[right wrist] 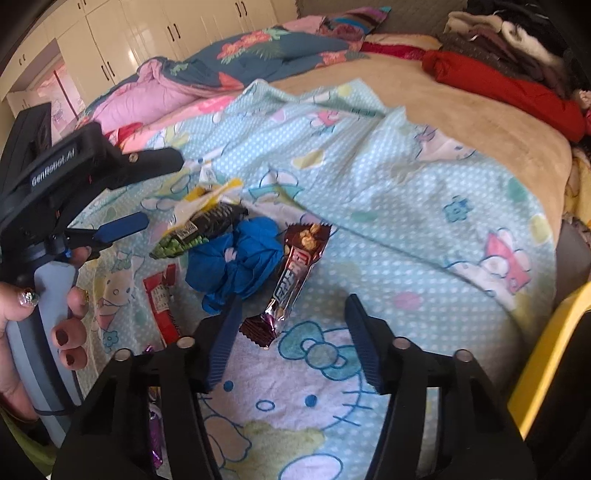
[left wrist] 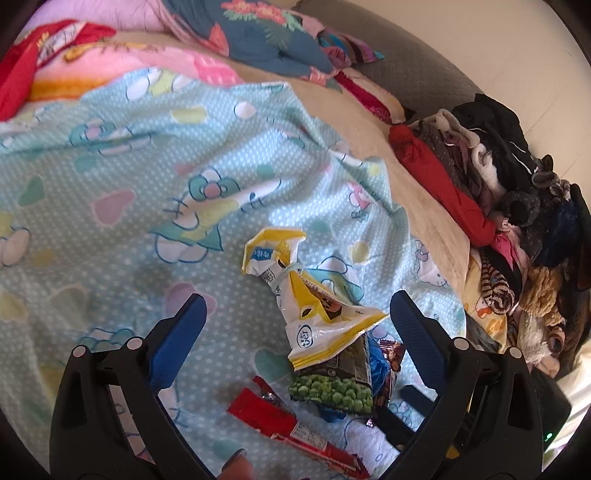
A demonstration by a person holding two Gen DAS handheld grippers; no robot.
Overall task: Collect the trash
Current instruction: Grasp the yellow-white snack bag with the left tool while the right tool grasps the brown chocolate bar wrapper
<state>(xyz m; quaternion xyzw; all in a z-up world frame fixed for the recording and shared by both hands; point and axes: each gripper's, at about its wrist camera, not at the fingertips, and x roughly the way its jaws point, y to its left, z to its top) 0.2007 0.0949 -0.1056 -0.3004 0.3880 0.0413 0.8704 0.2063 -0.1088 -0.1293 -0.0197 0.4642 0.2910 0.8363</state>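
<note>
Wrappers lie in a heap on a light-blue cartoon blanket (left wrist: 110,177). A yellow-and-white bag (left wrist: 314,314) lies on a green pea packet (left wrist: 332,387), with a red wrapper (left wrist: 280,421) nearer me. My left gripper (left wrist: 295,306) is open above and around the yellow bag, empty. In the right wrist view a brown snack-bar wrapper (right wrist: 295,273) lies beside crumpled blue plastic (right wrist: 236,258), with the pea packet (right wrist: 184,236) and red wrapper (right wrist: 162,299) to the left. My right gripper (right wrist: 291,306) is open, its fingertips either side of the brown wrapper's near end. The left gripper (right wrist: 122,225) shows at left.
A pile of clothes (left wrist: 498,206) lines the right side of the bed. Folded quilts (right wrist: 236,62) lie at the far end, before white wardrobes (right wrist: 147,29). A yellow object (right wrist: 546,354) sits at the right edge. A purple wrapper (right wrist: 155,435) lies under my right gripper.
</note>
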